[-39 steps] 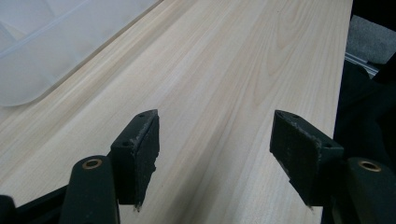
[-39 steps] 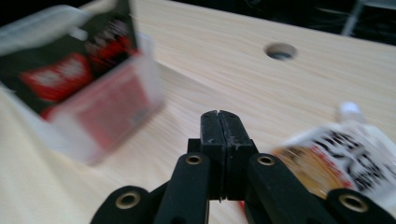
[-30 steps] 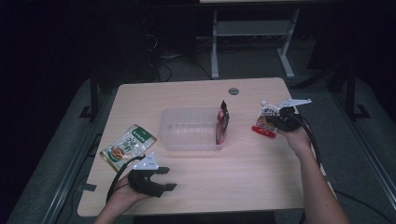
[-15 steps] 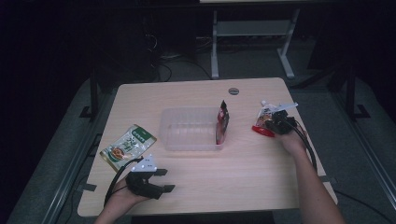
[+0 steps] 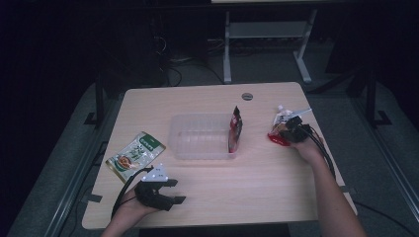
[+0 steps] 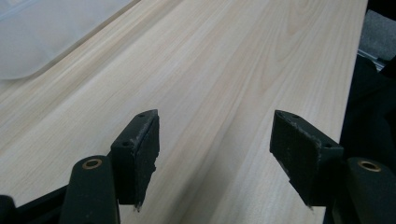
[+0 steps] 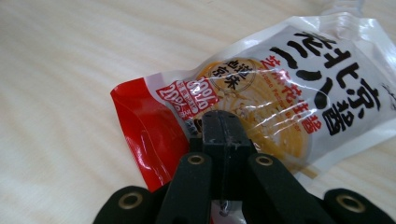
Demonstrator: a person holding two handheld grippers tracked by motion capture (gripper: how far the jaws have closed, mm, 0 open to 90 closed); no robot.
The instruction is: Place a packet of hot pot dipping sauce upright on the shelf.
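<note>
- Sauce pouch (image 7: 280,88) — white and red, printed with noodles and large black characters — was seen lying flat on the table (image 5: 276,197) near its right edge, well to the right of the clear plastic tray (image 5: 200,138).
- Right gripper (image 7: 227,130) was recorded with its jaws fully shut, the two black tips pressed together over the lower edge of the pouch, at the boundary between the red end and the printed panel. In the right gripper view a thin layer of the pouch appeared to be pinched between the tips, though the contact itself was hidden by the jaws.
- In the high view the right gripper (image 5: 289,133) was observed at the near end of the sauce pouch (image 5: 281,121), with the right hand (image 5: 309,148) behind it and the forearm entering from the bottom right.
- Left gripper (image 6: 215,154) was noted with jaws standing wide apart and nothing between them; bare wood was visible in the gap. A corner of the clear plastic tray (image 6: 42,37) showed at the upper left of that view.
- In the high view the left gripper (image 5: 165,192) was found low over the near-left part of the table, jaws pointing to the right, just below the green packet (image 5: 136,155).
- Green packet was seen flat on the table, left of the tray and apart from it.
- A red and black sachet (image 5: 235,131) was noted upright against the right-hand wall of the tray — whether inside or just outside could not be told.
</note>
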